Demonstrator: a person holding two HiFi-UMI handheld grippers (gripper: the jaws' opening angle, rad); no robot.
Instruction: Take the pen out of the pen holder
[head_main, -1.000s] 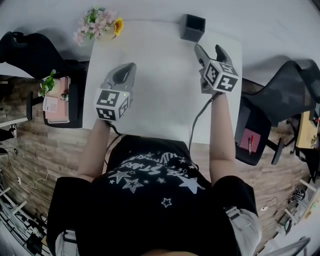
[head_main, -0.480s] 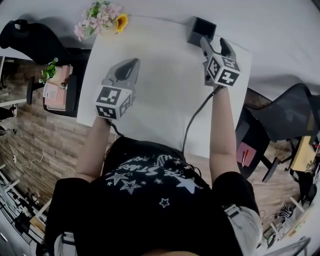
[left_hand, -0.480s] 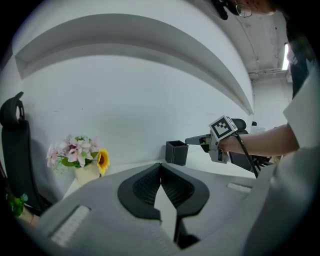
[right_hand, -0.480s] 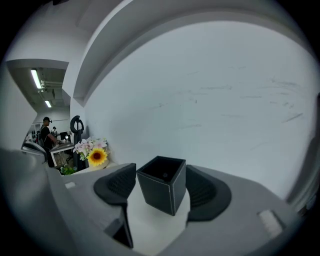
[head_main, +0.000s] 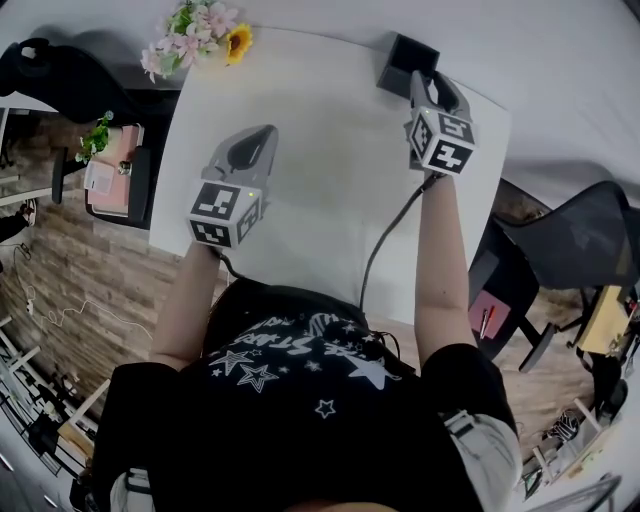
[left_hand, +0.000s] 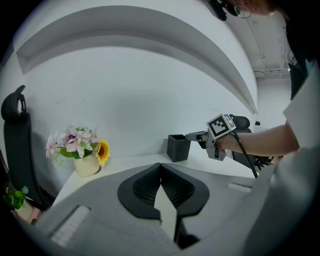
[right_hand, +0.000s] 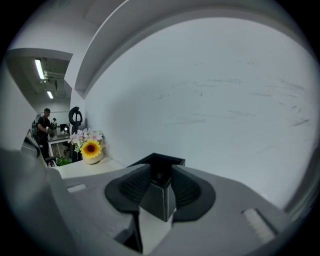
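Over the far bench (head_main: 330, 150) corner, the right claw (head_main: 430, 85) is closing round the pen (right_hand: 159, 176) top inside the pen holder (head_main: 405, 62), not gripping yet. The pen is likely light, stiff and slick. The left claw (left_hand: 160, 167) is pinched together, empty.

We find light even, diffuse, indoor in all three views. White surface (head_main: 320, 170) and wall (right_hand: 225, 100) bright, mild wash, no hard glare. Ceiling strip lights (right_hand: 39, 70) glow at far left of right gripper view. Shadows soft: grey band along wall edge at top of head view. Pen holder (right_hand: 157, 200) close up reads dim, flat grey, slightly soft. We note strong fisheye bend throughout; black vignette rings both gripper views. Head view crisp at centre, stretched at corners.
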